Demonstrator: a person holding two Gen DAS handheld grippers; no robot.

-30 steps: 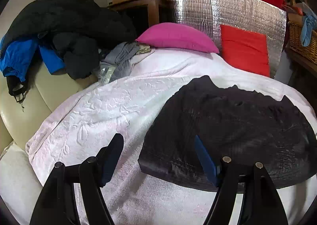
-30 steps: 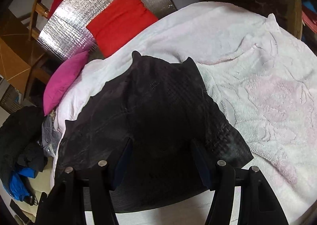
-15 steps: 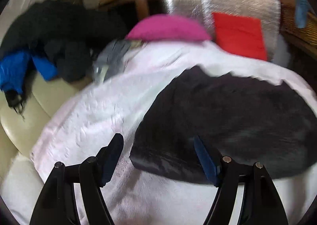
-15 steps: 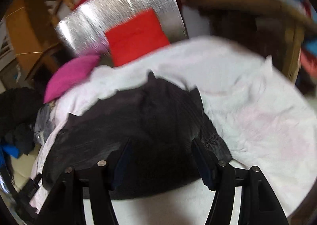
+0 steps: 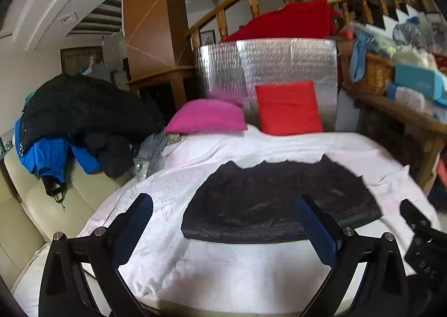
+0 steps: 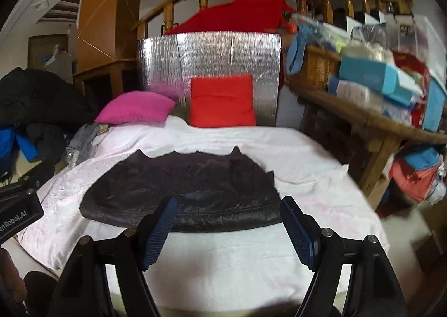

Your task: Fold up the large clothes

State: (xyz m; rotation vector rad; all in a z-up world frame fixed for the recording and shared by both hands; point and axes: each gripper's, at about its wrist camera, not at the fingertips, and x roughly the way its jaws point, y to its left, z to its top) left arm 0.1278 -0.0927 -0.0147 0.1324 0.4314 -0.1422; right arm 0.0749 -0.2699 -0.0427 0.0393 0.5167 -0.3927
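Garment (image 5: 279,205), dark, lies flat as a folded slab mid-frame on white blanket (image 5: 223,269); both grippers (image 5: 223,236) (image 6: 229,230) spread, empty, clear of it at lower frame; any regrasp should pinch corners.

I read only 1 text: partial white lettering "enRobot.AI" on black gripper body (image 6: 16,213), left edge of right-wrist view.
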